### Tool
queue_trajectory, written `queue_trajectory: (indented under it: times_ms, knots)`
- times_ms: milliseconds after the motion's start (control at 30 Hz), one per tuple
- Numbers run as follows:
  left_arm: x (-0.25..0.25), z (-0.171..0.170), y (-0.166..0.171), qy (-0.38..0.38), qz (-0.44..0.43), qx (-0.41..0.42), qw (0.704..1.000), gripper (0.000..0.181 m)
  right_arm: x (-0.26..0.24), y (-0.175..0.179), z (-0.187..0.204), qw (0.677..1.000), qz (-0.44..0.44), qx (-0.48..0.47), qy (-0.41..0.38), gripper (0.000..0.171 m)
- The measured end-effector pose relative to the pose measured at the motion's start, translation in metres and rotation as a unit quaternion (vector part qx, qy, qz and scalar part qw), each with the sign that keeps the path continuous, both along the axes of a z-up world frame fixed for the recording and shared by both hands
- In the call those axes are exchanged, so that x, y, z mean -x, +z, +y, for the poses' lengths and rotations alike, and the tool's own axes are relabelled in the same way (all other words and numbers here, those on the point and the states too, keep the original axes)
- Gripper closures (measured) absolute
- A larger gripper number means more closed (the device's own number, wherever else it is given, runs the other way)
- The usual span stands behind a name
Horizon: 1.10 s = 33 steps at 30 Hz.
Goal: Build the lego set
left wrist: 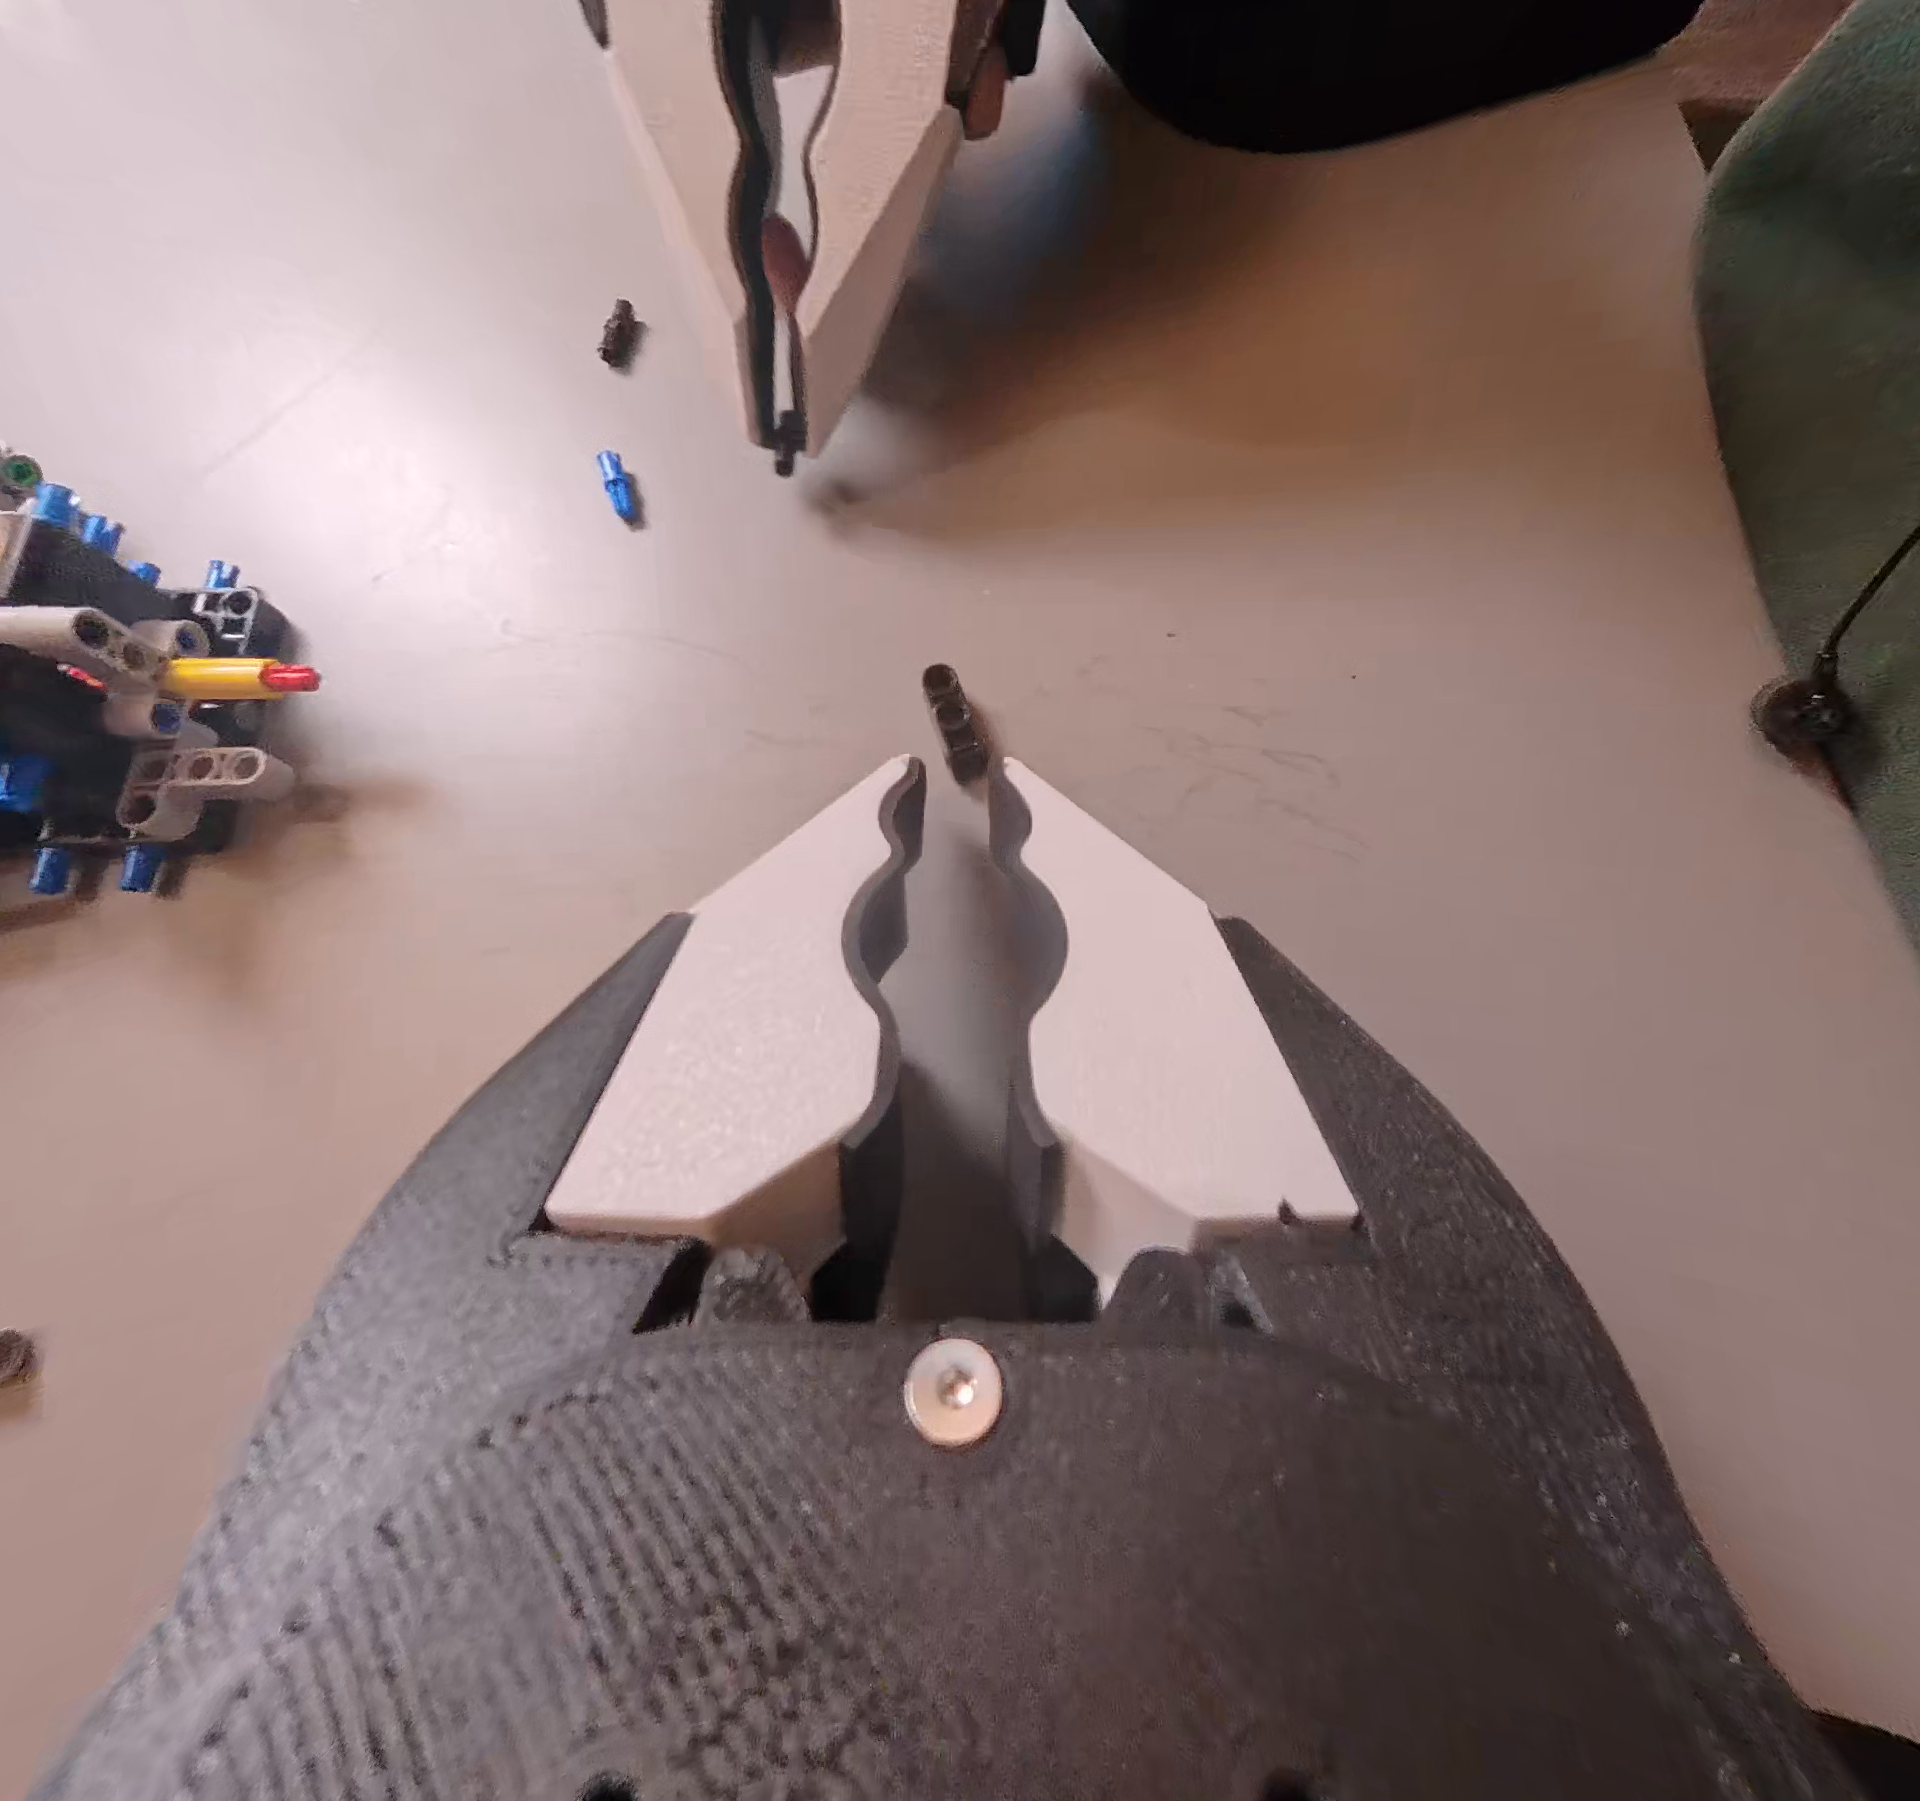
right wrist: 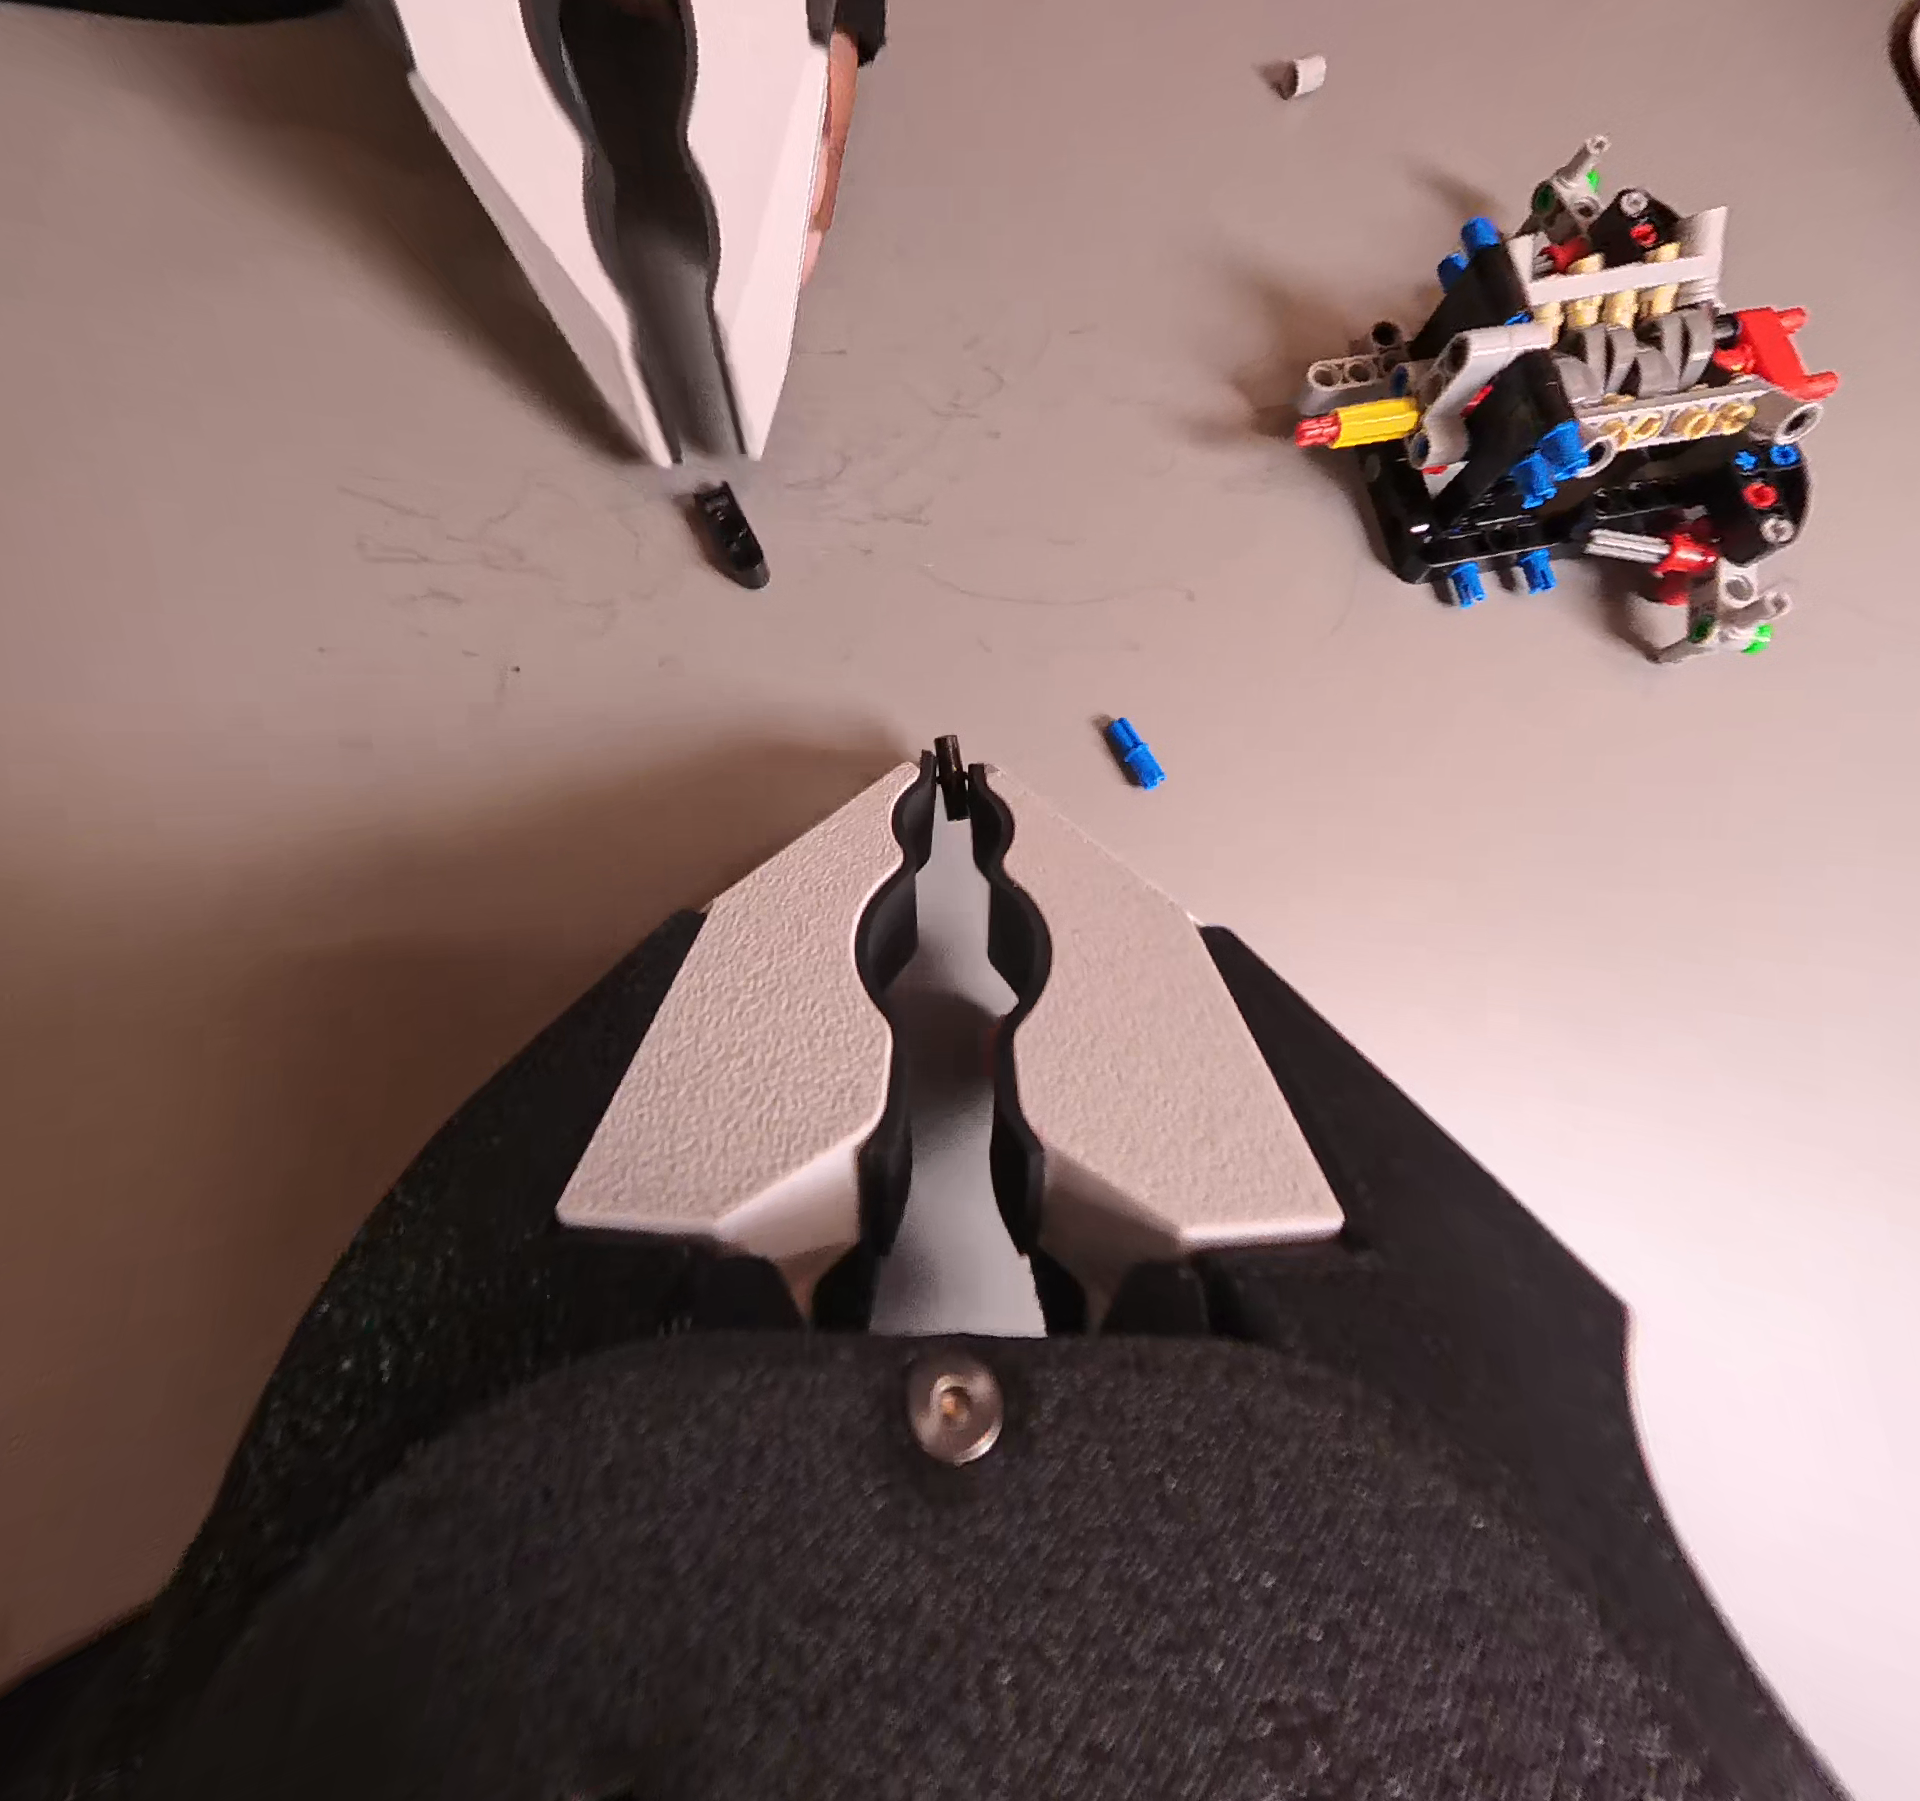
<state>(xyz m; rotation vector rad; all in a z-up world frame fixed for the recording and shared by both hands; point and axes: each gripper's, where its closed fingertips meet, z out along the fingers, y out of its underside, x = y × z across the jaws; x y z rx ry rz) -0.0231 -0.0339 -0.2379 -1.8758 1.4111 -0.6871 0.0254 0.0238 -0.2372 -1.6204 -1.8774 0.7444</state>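
Your left claw sits low over the bench, jaws a little apart w/ nothing clamped; the black beam lies just ahead of its tips, a bit toward the right finger. Can't tell if that finger touches it. Your right claw, facing it across the bench, is pinched tight on a small black pin that sticks out past the tips. A blue pin lies loose just right of the right claw; the part-built model sits well off to its far right.

Risks, my read: the beam is off-centre to the left claw, so closing now could catch it w/ one finger only and flick it away or spin it. The black pin is held by very little, so a skewed push into the beam's hole could tilt it or pop it out. Sweeping the right claw sideways could knock the blue pin.

View diffs: right wrist view shows the whole model plus a small grey piece beyond it; left wrist view clips the model at its edge but shows another dark pin left of the right claw, plus a green cloth at far right.
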Motion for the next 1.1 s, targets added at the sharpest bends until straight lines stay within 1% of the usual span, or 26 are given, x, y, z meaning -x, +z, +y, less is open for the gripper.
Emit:
queue_trajectory:
  times_ms: [133, 267, 400, 467, 500, 600, 733, 833, 900, 1000, 1100]
  knots:
    - [0.002, 0.003, 0.001, 0.008, -0.001, -0.001, 1.000, 0.169, -0.008, -0.004, -0.002, 1.000, -0.023, 0.000, 0.008, 0.164]
    - [-0.004, 0.002, -0.004, 0.007, 0.009, 0.001, 1.000, 0.161, -0.008, -0.004, 0.004, 1.000, -0.028, -0.013, -0.001, 0.150]
    - [-0.007, 0.003, -0.008, 0.010, 0.028, -0.014, 0.999, 0.165, 0.002, 0.010, 0.026, 0.998, 0.016, -0.020, -0.052, 0.154]
    - [-0.008, 0.004, -0.008, 0.012, 0.031, -0.020, 0.999, 0.171, 0.003, 0.007, 0.037, 0.997, 0.004, -0.041, -0.062, 0.155]
    - [-0.009, 0.004, -0.008, 0.011, 0.032, -0.022, 0.999, 0.174, 0.003, 0.002, 0.040, 0.997, -0.011, -0.051, -0.055, 0.155]
    - [-0.009, 0.004, -0.009, 0.009, 0.034, -0.028, 0.999, 0.174, 0.007, -0.006, 0.039, 0.997, -0.035, -0.061, -0.018, 0.154]
    - [-0.009, 0.004, -0.009, 0.005, 0.033, -0.030, 0.999, 0.174, 0.013, -0.010, 0.038, 0.996, -0.053, -0.067, 0.000, 0.167]
    - [-0.009, 0.003, -0.009, 0.001, 0.031, -0.031, 0.999, 0.174, 0.014, -0.009, 0.032, 0.995, -0.053, -0.083, 0.017, 0.167]
    - [-0.009, 0.003, -0.008, 0.002, 0.030, -0.029, 0.999, 0.174, 0.016, -0.002, 0.030, 0.995, -0.037, -0.091, 0.016, 0.168]
    - [-0.009, 0.002, -0.005, 0.001, 0.023, -0.026, 0.999, 0.164, 0.019, 0.018, 0.023, 0.995, 0.005, -0.100, 0.017, 0.168]
    - [-0.010, 0.005, 0.016, 0.016, -0.042, -0.007, 0.999, 0.162, 0.026, 0.042, 0.003, 0.992, 0.066, -0.099, 0.039, 0.168]
